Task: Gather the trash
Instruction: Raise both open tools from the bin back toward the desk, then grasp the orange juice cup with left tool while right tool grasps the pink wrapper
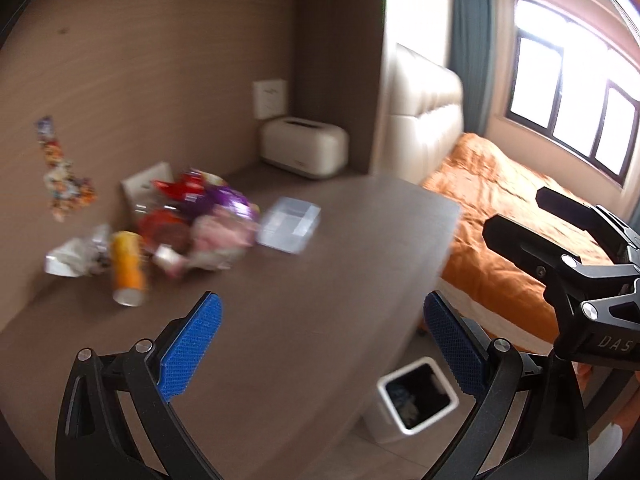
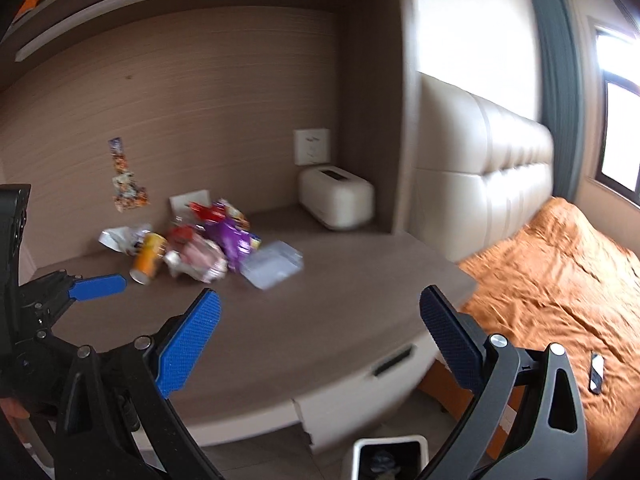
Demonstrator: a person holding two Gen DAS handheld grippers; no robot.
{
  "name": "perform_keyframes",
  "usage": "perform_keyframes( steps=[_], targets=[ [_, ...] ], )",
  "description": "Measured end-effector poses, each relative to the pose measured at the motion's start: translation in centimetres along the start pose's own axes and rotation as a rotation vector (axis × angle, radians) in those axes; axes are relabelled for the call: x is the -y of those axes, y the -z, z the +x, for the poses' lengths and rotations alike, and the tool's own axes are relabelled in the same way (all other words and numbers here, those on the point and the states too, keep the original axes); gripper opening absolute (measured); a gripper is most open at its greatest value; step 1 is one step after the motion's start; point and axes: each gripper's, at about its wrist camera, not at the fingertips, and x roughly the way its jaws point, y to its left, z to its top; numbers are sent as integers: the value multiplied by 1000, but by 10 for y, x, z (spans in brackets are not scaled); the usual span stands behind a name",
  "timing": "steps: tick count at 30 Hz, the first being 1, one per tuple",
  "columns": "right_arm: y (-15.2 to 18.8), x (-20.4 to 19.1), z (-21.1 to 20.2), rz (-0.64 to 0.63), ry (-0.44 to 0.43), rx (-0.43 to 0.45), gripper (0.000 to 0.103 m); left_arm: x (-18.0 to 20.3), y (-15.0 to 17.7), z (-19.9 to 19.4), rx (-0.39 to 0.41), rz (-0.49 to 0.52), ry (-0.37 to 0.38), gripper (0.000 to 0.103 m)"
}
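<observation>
- Blue ridged pads line both grippers; the left gripper [image 1: 322, 344] and the right gripper [image 2: 320, 340] each hang with jaws spread wide, holding nothing.
- Crinkled wrappers and a yellow can [image 1: 127, 268] form the trash pile [image 2: 200, 240] at the back of the brown wood-grain desk [image 1: 320, 260].
- Beside the pile lies a clear plastic box [image 1: 289, 224].
- On the floor by the desk stands a white square bin [image 1: 414, 402].
- "DAS" shows on the right gripper's black frame.

On the desk [image 2: 340, 304] — one yellow can [image 2: 149, 258], one clear plastic box [image 2: 272, 266], one toaster [image 2: 336, 197], several blurred wrappers [image 2: 224, 228]; one bin [image 1: 416, 400] on the floor.
</observation>
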Motion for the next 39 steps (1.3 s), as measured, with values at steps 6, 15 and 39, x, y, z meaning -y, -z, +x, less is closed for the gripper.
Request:
perform_keyframes(
  steps=[6,15,39],
  targets=[
    [-25,-59,16,-24,-52,17,100,-67,-9,-21,33,-31,-76,99],
    [-43,-141,34,-42,-54,25,100,-159,-10,-35,28,-29,-149,99],
    [-8,-165,155,38,-11,-197,100,-228,-16,53,-44,-113,-229,99]
  ],
)
